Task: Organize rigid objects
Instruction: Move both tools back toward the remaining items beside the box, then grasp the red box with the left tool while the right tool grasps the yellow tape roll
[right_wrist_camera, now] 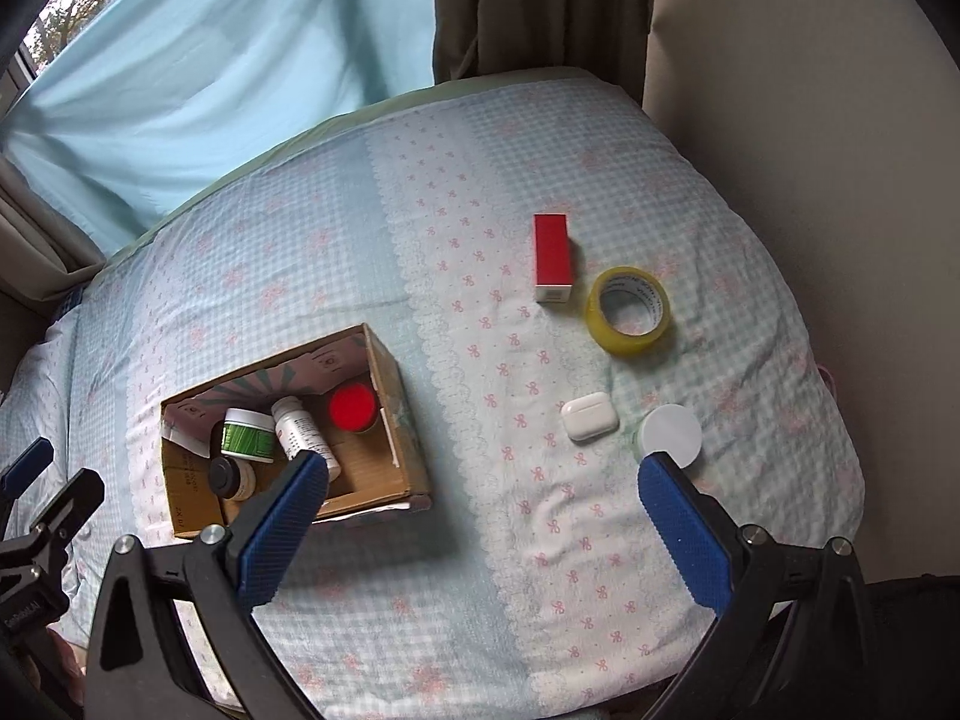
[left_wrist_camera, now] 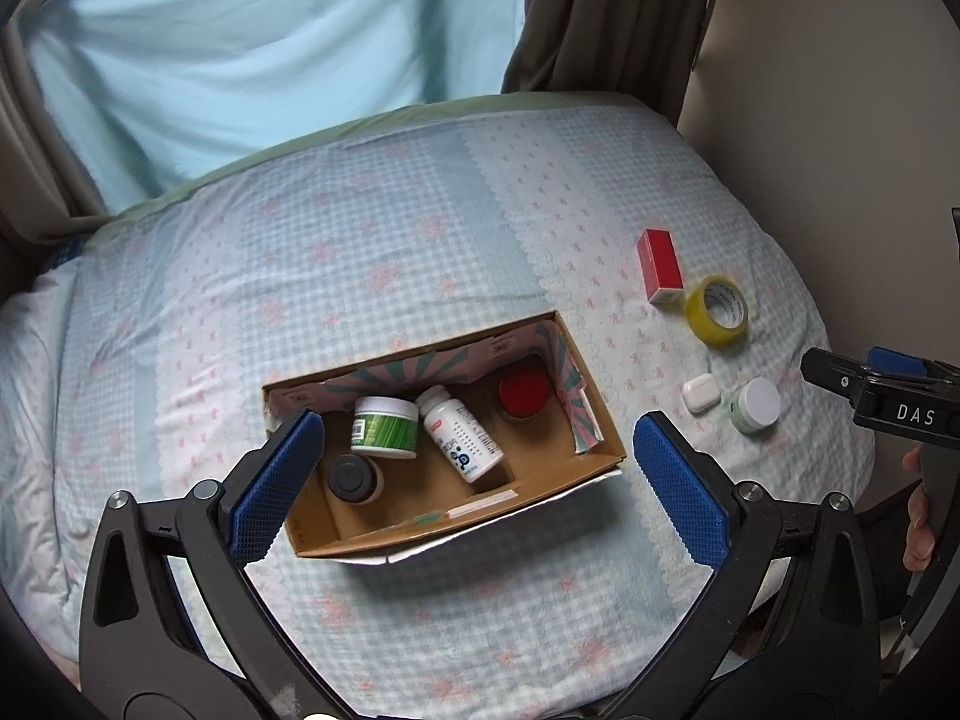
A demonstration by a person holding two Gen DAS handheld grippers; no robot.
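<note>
A cardboard box [left_wrist_camera: 600, 420] [right_wrist_camera: 408, 426] lies on the bed. It holds a green-labelled white jar [left_wrist_camera: 384, 427] [right_wrist_camera: 246, 435], a white pill bottle [left_wrist_camera: 459, 433] [right_wrist_camera: 297, 426], a dark-lidded jar [left_wrist_camera: 353, 478] [right_wrist_camera: 231, 478] and a red-lidded jar [left_wrist_camera: 522, 394] [right_wrist_camera: 353, 408]. To its right lie a red box [left_wrist_camera: 659, 267] [right_wrist_camera: 552, 255], a yellow tape roll [left_wrist_camera: 718, 311] [right_wrist_camera: 629, 311], a white earbud case [left_wrist_camera: 701, 394] [right_wrist_camera: 590, 417] and a white-lidded jar [left_wrist_camera: 755, 405] [right_wrist_camera: 669, 435]. My left gripper [left_wrist_camera: 480, 450] is open and empty above the box. My right gripper [right_wrist_camera: 483, 489] is open and empty, near the white-lidded jar.
The bed has a blue-and-pink checked cover [left_wrist_camera: 390, 252] [right_wrist_camera: 480, 570]. A light blue curtain [left_wrist_camera: 240, 48] and a brown curtain [left_wrist_camera: 600, 12] hang behind it. A wall [right_wrist_camera: 810, 120] runs along the right side.
</note>
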